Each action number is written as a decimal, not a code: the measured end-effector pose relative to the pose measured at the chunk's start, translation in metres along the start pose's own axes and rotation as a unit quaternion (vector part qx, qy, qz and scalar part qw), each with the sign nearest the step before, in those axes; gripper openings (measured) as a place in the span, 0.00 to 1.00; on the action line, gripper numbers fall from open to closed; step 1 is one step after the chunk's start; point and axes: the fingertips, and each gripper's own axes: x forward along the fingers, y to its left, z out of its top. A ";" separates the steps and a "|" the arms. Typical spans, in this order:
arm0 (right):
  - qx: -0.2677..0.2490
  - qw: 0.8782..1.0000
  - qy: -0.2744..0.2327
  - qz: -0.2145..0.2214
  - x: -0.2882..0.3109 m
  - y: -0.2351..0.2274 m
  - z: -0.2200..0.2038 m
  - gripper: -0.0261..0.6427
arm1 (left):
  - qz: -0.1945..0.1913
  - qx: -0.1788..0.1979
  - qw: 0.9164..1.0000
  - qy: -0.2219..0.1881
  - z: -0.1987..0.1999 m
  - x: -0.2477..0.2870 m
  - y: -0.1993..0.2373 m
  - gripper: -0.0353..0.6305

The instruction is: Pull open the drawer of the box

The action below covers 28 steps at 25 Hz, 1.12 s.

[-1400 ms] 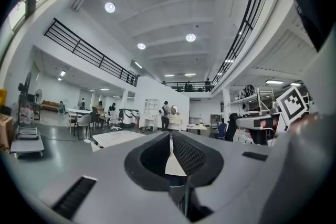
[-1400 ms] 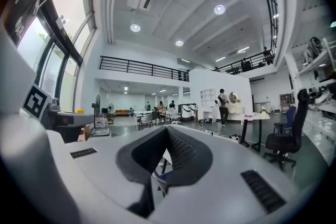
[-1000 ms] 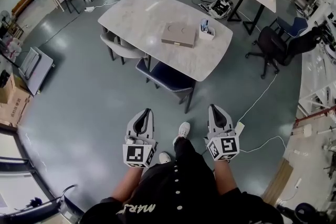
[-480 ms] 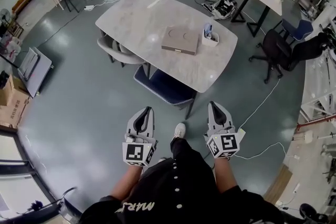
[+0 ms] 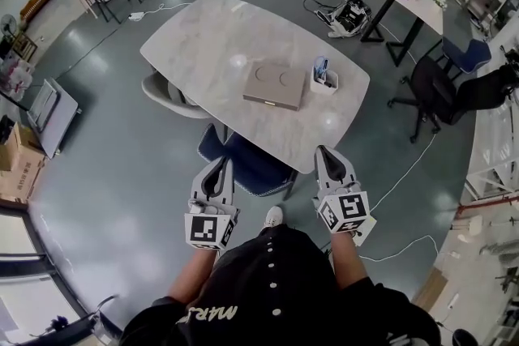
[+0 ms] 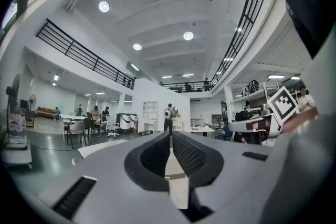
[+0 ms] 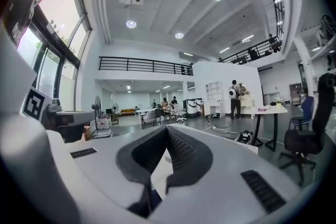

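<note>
Box (image 5: 276,87), flat and tan with two round marks on its lid, lies near the middle of a pale marble-look table (image 5: 203,32), just beside a small white holder (image 5: 323,78) with pens in it. Its drawer looks fully shut, and no handle can be made out at this size. A person stands on the grey floor at the table's near side, holding both grippers out level in front of the body (a white shoe shows between them). Left gripper (image 5: 221,166) has its two dark ribbed fingers pressed together with nothing between them, and the right gripper (image 7: 167,131) is the same, closed and empty. Both hover over the floor and a blue chair (image 5: 247,158) tucked under the table's near edge, well apart from the box. By these views the task has not started: nothing touches the box. What remains, as a judgement, is to reach across the table, part one gripper's fingers, take hold of the drawer front and draw it out, perhaps steadying the box with the other
</note>
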 end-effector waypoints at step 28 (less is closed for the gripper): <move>0.130 0.987 0.088 0.028 0.168 -0.058 -0.064 0.04 | -0.021 -0.019 0.999 0.034 -0.035 0.132 0.060 0.09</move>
